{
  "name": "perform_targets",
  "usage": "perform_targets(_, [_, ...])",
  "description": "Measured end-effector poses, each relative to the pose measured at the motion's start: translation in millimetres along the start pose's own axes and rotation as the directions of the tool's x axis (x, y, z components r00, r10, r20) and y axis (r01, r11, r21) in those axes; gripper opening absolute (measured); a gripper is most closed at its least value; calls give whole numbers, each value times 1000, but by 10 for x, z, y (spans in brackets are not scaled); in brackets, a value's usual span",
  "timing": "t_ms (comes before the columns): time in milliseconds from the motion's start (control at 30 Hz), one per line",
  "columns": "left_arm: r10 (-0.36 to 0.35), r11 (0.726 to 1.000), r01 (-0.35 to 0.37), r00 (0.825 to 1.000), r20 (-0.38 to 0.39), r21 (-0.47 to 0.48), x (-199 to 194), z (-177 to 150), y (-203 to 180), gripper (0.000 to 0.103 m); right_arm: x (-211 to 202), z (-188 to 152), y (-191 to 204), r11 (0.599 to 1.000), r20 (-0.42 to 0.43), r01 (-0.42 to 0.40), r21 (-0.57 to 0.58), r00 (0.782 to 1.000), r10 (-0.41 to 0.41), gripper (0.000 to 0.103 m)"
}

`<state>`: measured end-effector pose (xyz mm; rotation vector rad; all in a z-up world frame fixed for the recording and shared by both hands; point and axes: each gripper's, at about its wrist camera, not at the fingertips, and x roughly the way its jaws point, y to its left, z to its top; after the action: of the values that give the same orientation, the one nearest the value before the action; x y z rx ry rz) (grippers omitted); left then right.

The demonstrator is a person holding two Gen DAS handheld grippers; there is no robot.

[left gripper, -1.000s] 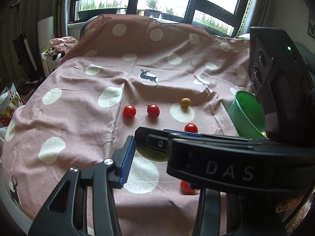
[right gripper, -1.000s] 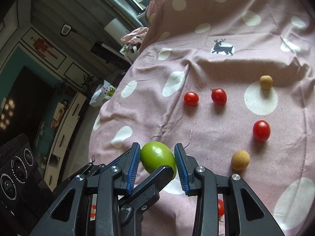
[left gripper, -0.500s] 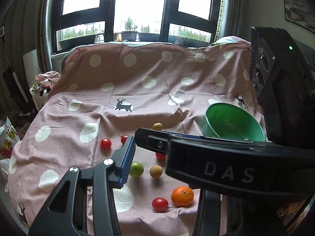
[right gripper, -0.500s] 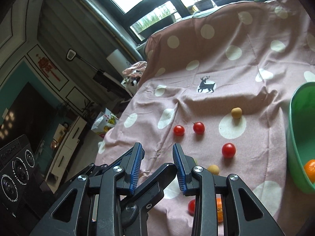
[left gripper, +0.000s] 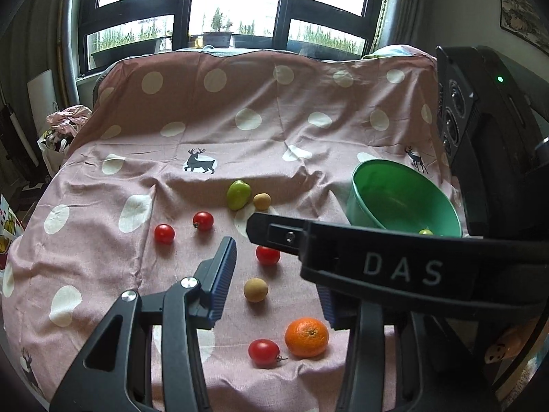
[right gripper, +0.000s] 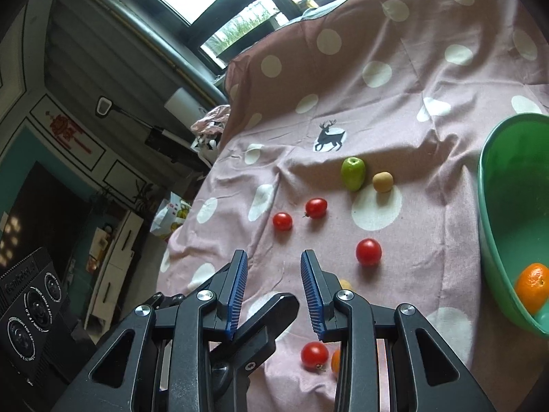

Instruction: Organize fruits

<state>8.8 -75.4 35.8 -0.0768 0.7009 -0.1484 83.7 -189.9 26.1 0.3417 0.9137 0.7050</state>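
Fruits lie on a pink polka-dot cloth [left gripper: 308,130]. A green fruit [left gripper: 237,194] lies beside a tan one [left gripper: 261,201], both also in the right wrist view [right gripper: 352,173] [right gripper: 382,182]. Several red tomatoes [left gripper: 202,220] [right gripper: 368,251] are scattered, with a second tan fruit [left gripper: 255,289] and an orange [left gripper: 306,337] near the front. A green bowl [left gripper: 384,178] [right gripper: 494,213] at the right holds an orange [right gripper: 532,287]. My left gripper [left gripper: 274,274] is open and empty above the cloth. My right gripper [right gripper: 273,288] is open and empty; its arm crosses the left wrist view.
A window [left gripper: 233,3] stands behind the cloth. Clutter [left gripper: 65,123] and a printed bag [right gripper: 170,218] lie off the cloth's left edge. A dark cabinet wall [right gripper: 68,158] is at the left.
The green fruit that sat between my right gripper's fingers now lies on the cloth beside the far tan fruit. Both grippers have drawn back and up from the cloth.
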Motion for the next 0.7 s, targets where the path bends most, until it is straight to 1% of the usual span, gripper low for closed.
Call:
perform_targets(67, [20,1000,-20,999,-25,0,47,26,56,44,1,12,-24,999,17,47,0,999,-47,36])
perform_targets(100, [18,1000,-18,999,-38,-1,70,51,89,44,-7,19,-42,998,24,55,5,998,-55,36])
perform_targets(167, [18,1000,-19,998,-58,-10,124,115,169,43,-28,43,-96,999,40,46,26,998,-47,36])
perform_targets(333, [62,996,-66,997,-52,-63,276,260,458,43,-17,93,-276,992,52,91,84,994,-96,36])
perform_targets(400, [66,993,-72,996,-66,-97,392,263,601,43,23,117,-325,991,47,93,101,994,-99,36])
perform_targets(500, [40,984,-58,994,-105,-167,586,195,819,42,138,155,-351,989,32,100,113,994,-104,38])
perform_targets(533, [40,982,-62,991,-126,-177,649,175,873,42,203,173,-352,988,21,104,112,994,-107,41])
perform_targets(600, [38,975,-68,989,-140,-213,726,154,986,42,353,218,-338,988,-13,115,99,993,-114,42])
perform_targets(633, [26,969,-60,989,-145,-241,754,135,1038,42,413,244,-333,987,-27,131,94,991,-129,42])
perform_targets(700, [-13,963,-31,987,-160,-266,809,112,1070,42,508,303,-338,975,-27,203,87,979,-201,42])
